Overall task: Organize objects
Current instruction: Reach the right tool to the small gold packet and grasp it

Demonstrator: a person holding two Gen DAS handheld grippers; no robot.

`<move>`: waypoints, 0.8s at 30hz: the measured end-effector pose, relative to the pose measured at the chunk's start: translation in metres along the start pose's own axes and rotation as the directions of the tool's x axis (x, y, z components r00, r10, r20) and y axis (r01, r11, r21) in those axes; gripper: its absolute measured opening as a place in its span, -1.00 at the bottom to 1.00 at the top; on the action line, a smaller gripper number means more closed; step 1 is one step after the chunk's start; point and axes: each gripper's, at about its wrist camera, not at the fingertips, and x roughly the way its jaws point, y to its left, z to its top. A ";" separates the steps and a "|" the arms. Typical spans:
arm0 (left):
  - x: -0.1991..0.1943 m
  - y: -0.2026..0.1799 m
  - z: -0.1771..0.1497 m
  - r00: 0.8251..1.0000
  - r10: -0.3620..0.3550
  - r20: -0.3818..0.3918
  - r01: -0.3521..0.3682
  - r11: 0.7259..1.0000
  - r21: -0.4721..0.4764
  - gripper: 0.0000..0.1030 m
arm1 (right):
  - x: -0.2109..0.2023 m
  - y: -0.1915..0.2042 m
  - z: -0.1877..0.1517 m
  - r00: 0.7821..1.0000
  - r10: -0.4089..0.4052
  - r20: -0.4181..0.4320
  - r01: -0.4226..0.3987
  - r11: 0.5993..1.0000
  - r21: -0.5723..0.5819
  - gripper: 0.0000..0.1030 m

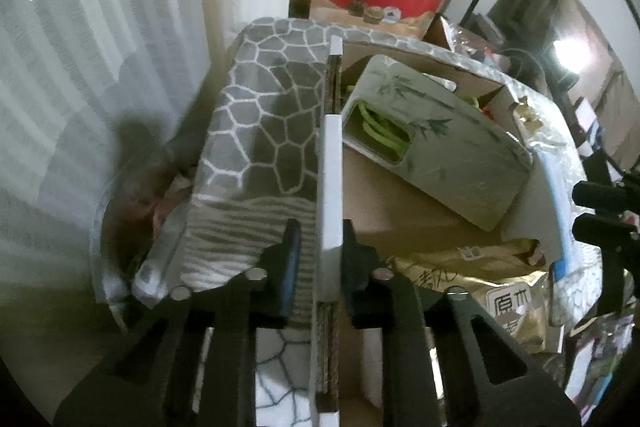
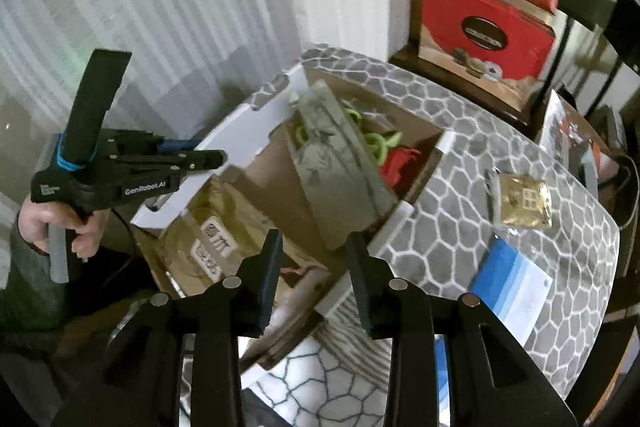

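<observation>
Grey honeycomb-patterned surface (image 2: 460, 163) carries a cardboard box (image 2: 416, 203); left gripper (image 1: 318, 243) jaws grasp its white flap (image 1: 331, 187), right gripper (image 2: 314, 259) jaws released above it.

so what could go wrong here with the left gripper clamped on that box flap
1. The left gripper pinches only the thin white flap of the cardboard box; pulling could bend or tear it rather than move the loaded box.
2. The bamboo-print case lies tilted inside, so a jerk might slide or tip it.
3. The gold packet and blue booklet lie close beside the box; shoving it could push them toward the table edge.
</observation>
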 end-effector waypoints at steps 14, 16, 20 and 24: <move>0.000 -0.007 -0.002 0.999 0.040 0.022 -0.040 0.999 0.036 -0.82 | -0.012 -0.063 -0.013 0.996 -0.080 0.026 0.073 0.976 0.206 -0.15; 0.000 -0.008 -0.002 0.999 0.040 0.022 -0.040 0.999 0.036 -0.82 | -0.011 -0.080 -0.017 0.995 -0.094 0.017 0.086 0.964 0.251 -0.14; 0.000 -0.008 -0.002 0.999 0.040 0.022 -0.040 0.998 0.038 -0.82 | -0.008 -0.109 -0.022 0.990 -0.139 0.007 0.130 0.939 0.320 -0.03; -0.001 -0.009 -0.002 0.999 0.039 0.024 -0.040 0.998 0.038 -0.82 | -0.003 -0.134 -0.019 0.987 -0.160 0.001 0.148 0.922 0.358 0.00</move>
